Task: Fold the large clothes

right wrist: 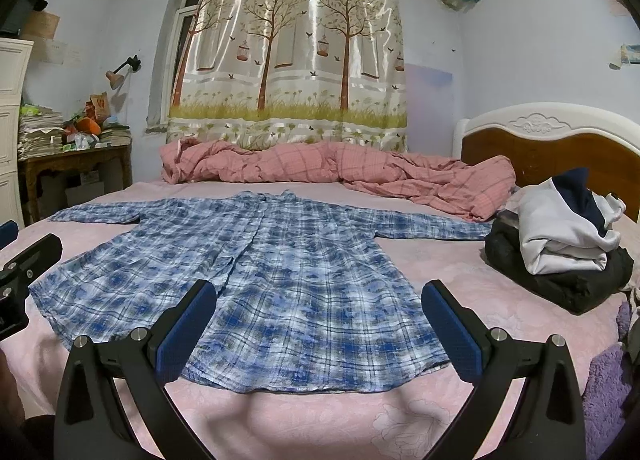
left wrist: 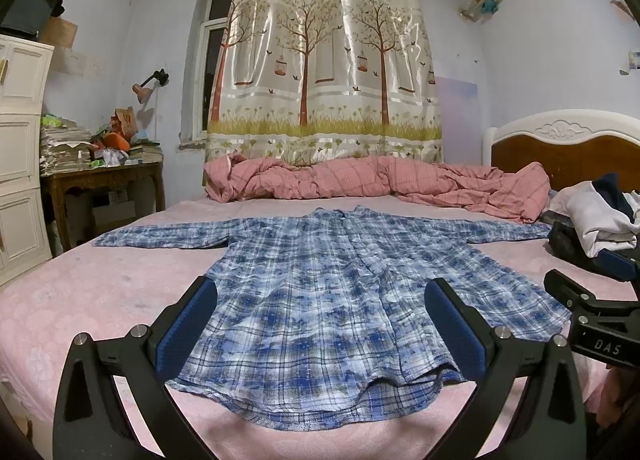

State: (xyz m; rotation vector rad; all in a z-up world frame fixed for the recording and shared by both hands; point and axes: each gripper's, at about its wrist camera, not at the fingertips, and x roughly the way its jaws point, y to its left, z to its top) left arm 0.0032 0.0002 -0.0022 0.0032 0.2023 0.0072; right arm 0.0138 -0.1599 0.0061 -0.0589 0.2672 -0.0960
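Shirt [left wrist: 320,300] lies flat beyond both spread claws.

shirt [left wrist: 320,300]: 1 | quilt [left wrist: 380,184]: 1 | clothes pile [right wrist: 560,236]: 1 | tools: 2

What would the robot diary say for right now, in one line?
stage: before first fold | plaid shirt: flat on bed, sleeves out | left gripper: open, empty | right gripper: open, empty

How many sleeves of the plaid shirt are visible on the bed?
2. The plaid shirt lies flat on the bed; one sleeve stretches toward the desk side, the other sleeve reaches toward the clothes pile.
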